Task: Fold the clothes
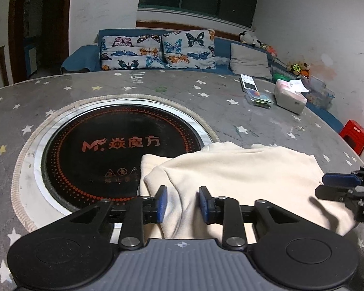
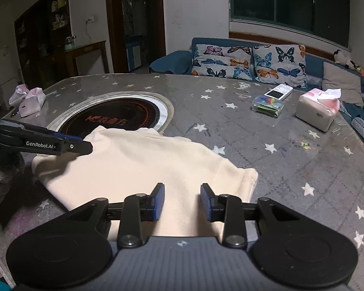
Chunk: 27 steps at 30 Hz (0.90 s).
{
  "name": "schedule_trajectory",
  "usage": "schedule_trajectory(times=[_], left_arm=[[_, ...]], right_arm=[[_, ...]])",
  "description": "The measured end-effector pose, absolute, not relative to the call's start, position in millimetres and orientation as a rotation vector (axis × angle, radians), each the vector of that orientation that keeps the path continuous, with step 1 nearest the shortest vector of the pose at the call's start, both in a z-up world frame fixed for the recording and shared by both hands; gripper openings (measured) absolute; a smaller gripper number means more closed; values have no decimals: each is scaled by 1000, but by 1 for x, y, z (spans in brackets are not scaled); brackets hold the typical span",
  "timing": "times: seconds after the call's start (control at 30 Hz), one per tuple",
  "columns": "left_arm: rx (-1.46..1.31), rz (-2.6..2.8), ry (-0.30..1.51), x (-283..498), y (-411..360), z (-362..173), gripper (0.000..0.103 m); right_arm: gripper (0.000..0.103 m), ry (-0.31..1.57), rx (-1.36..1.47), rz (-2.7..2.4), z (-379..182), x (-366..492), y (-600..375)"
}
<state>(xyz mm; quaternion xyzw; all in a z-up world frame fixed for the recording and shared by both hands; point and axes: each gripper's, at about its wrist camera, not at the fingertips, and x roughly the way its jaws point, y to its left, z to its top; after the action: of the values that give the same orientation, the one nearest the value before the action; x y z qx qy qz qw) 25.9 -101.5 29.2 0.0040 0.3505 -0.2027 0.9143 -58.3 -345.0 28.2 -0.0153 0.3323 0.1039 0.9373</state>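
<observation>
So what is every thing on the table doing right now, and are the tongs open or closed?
Cream garment: partly folded, lying flat, one edge over the cooktop.
Left tongs: open, over the cloth, holding nothing.
Right tongs: open, over the cloth, holding nothing.
Round cooktop: set into the table, no pot on it.
Tissue pack: open, a tissue sticking out.
Clear box: lid closed.
Remote: lying flat.

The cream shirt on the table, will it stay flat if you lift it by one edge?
Probably not. The cream shirt already lies in soft folds and wrinkles, so it looks floppy and would likely droop. It seems light, being thin cloth. Both open grippers, left and right, may need to lift together.
</observation>
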Motion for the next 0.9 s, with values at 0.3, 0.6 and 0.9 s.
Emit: schedule_trajectory(times=[0.3,0.6,0.9], left_arm=[[30,-401,715,18,-103,35,56],[50,-395,695,8,-105,39,71],[58,-393,665,-4,-105,45,87]], right_arm=[[54,671,-17,216,26,-64,-335],[70,671,-20,217,24,-70,-326],[79,650,-20,212,27,-75,-320]])
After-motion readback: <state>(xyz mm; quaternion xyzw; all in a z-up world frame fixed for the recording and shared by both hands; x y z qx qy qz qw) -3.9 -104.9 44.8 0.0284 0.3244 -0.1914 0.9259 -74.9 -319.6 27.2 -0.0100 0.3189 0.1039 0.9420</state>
